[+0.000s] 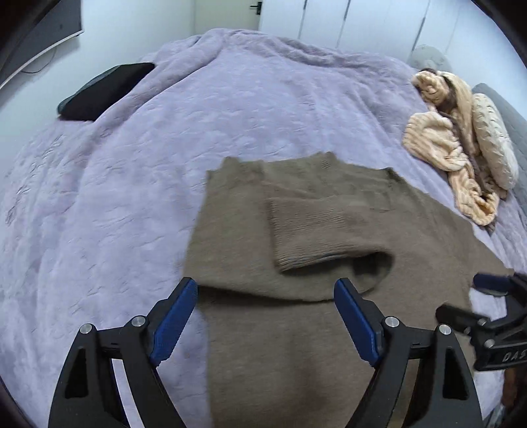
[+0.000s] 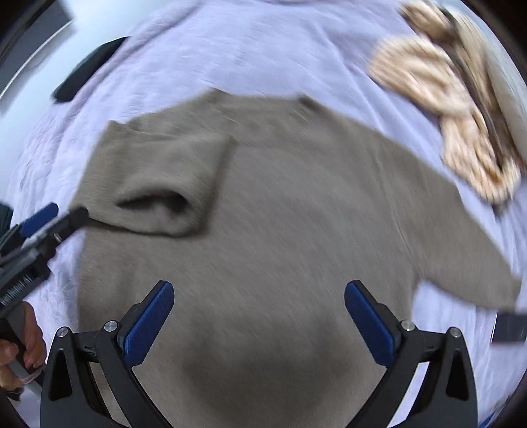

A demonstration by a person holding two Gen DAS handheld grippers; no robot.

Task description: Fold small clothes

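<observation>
A brown knitted sweater (image 1: 296,329) lies flat on the lilac bedspread (image 1: 131,164). Its left sleeve (image 1: 313,230) is folded across the body. My left gripper (image 1: 266,296) is open and empty, just above the sweater's left edge. In the right wrist view the sweater (image 2: 280,230) fills the middle, with its right sleeve (image 2: 461,256) stretched out to the right. My right gripper (image 2: 260,296) is open and empty above the sweater's body. The right gripper (image 1: 467,296) also shows at the right edge of the left wrist view, and the left gripper (image 2: 62,214) at the left edge of the right wrist view.
A crumpled beige blanket (image 1: 454,148) and a cream pillow (image 1: 494,141) lie at the far right of the bed. A black cushion (image 1: 98,92) lies at the far left edge. White wardrobe doors (image 1: 362,23) stand behind the bed.
</observation>
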